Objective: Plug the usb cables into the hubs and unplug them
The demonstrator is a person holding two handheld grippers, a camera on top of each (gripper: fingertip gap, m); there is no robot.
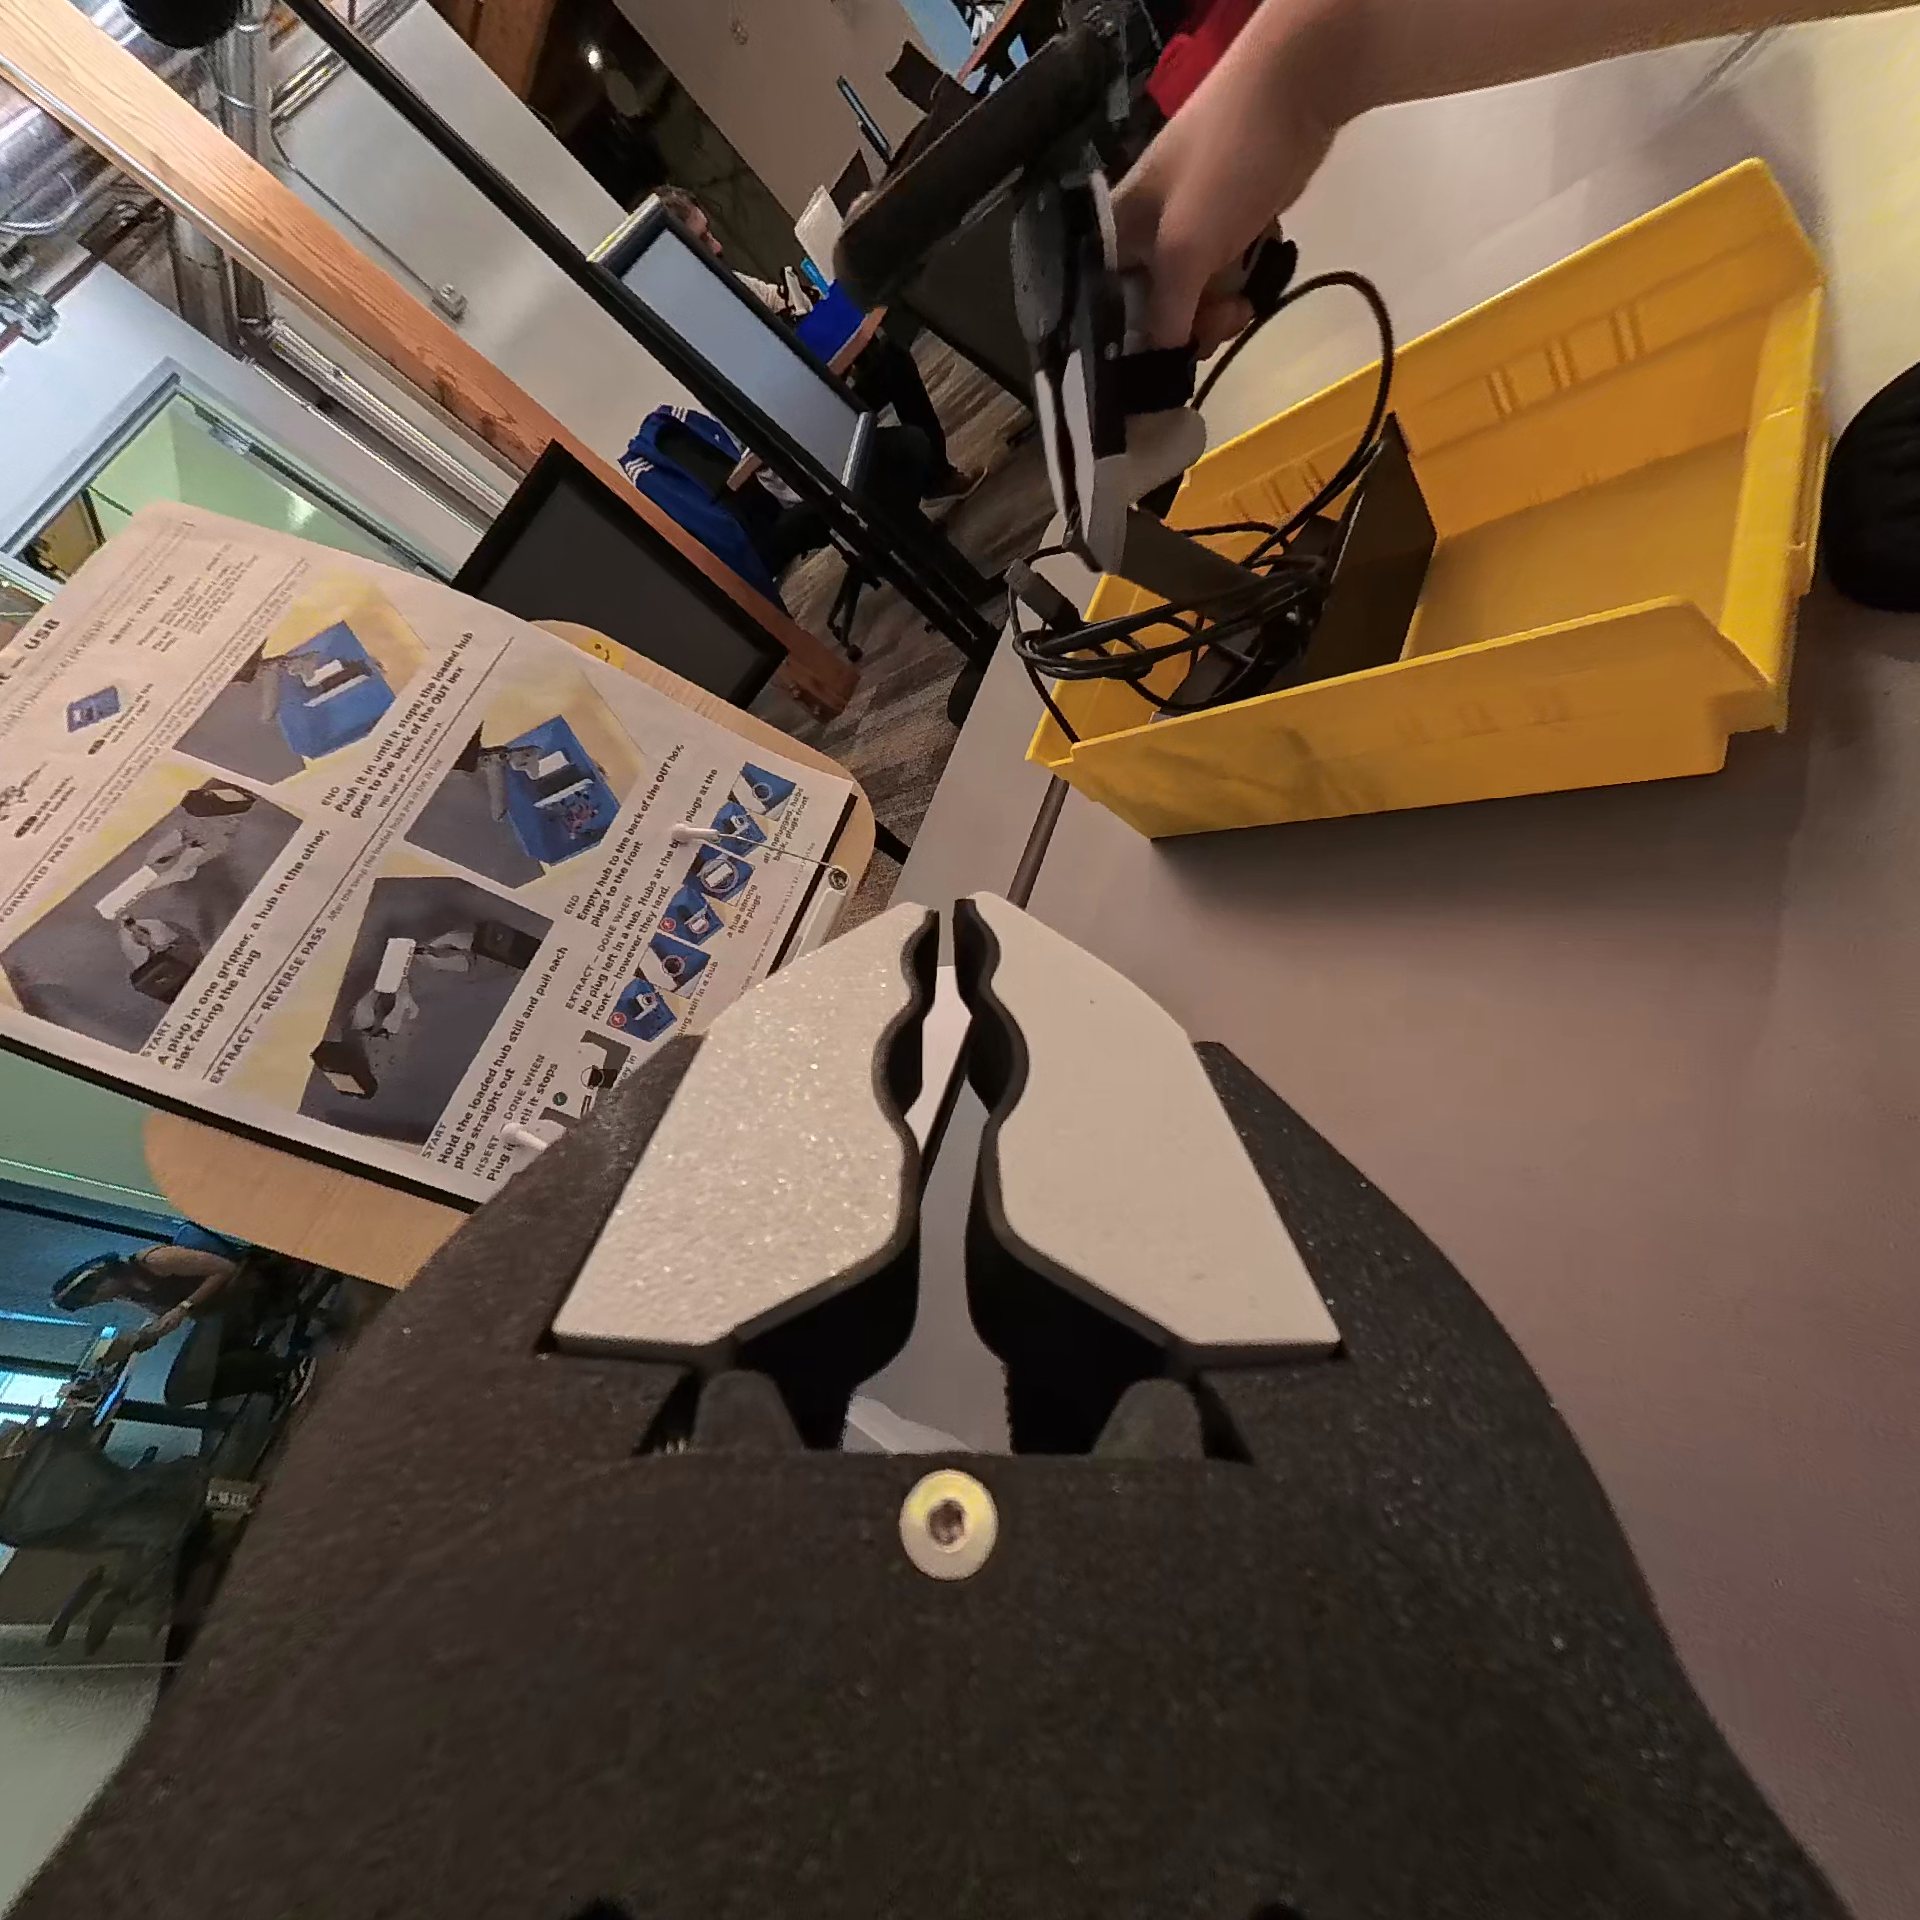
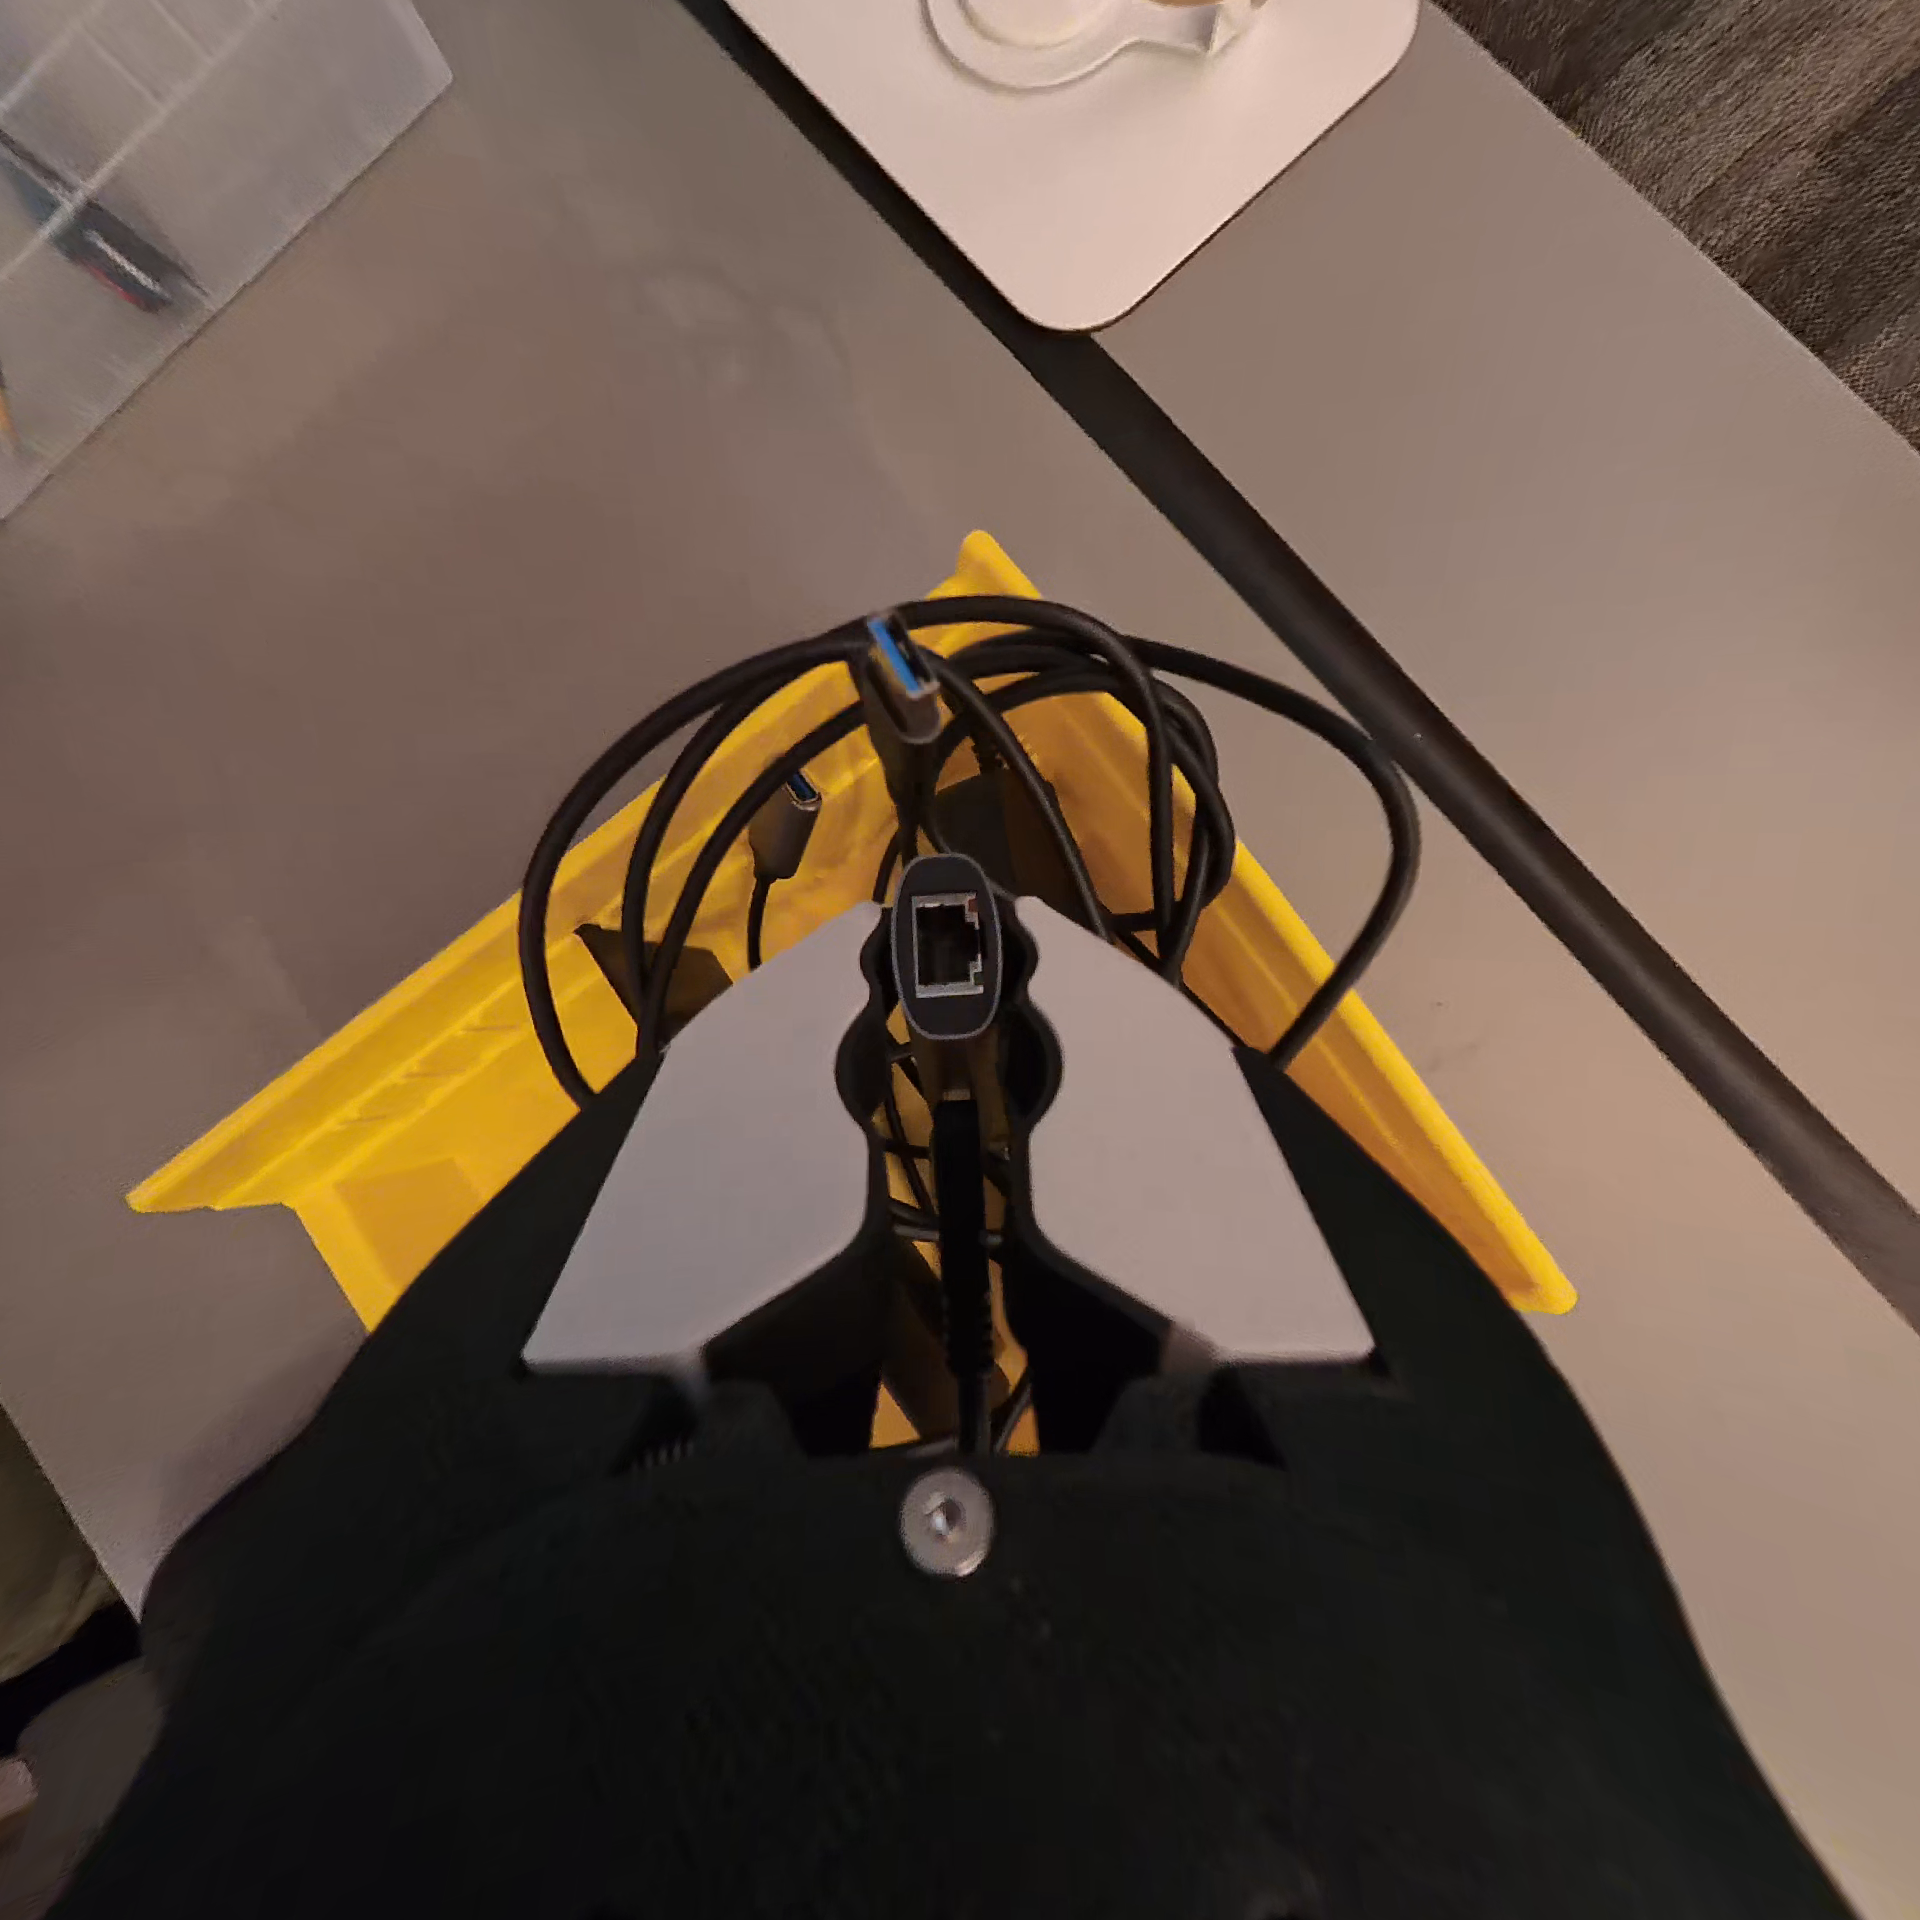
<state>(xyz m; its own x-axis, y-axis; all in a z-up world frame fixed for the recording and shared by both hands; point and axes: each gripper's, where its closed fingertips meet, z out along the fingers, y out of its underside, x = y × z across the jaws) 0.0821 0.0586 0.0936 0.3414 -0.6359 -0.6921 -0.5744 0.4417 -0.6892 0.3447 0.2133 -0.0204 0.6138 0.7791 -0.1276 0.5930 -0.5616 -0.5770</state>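
Hub (image 2: pixel 948 961) pinched in right gripper (image 2: pixel 945 956), jaws closed on it, lifted above yellow bin (image 2: pixel 416 1081); cables (image 2: pixel 1049 665) dangle attached. Left gripper (image 1: pixel 948 914) idle over table (image 1: pixel 1455 1143), jaws nearly touching, empty. Step looks like unplugging; next needs left grasping plug (image 2: pixel 902 675).
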